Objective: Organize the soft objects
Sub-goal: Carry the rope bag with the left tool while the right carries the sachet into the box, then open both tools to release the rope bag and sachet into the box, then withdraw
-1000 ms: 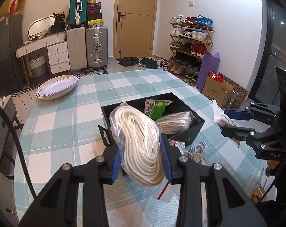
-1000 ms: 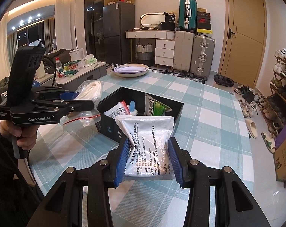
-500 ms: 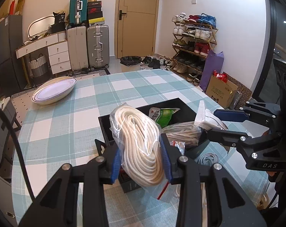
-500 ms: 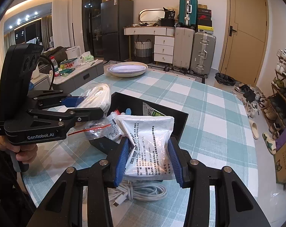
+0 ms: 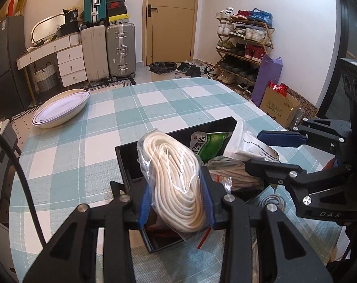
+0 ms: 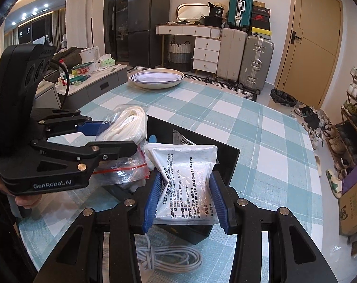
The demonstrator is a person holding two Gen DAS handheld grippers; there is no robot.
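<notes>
A thick white rope (image 5: 176,184) is coiled up inside a clear plastic bag with a red strip. It is squeezed between the blue pads of the left tool (image 5: 177,206), above the near end of the black box (image 5: 129,162). A flat white pouch (image 6: 186,184) with small black writing stands upright, pinched by the right tool (image 6: 185,200) over the same box. Inside the box lie a green and white packet (image 5: 209,145) and another bagged bundle (image 5: 235,172). A grey cable (image 6: 171,258) lies coiled on the checked tabletop (image 5: 84,146) just beside the box.
</notes>
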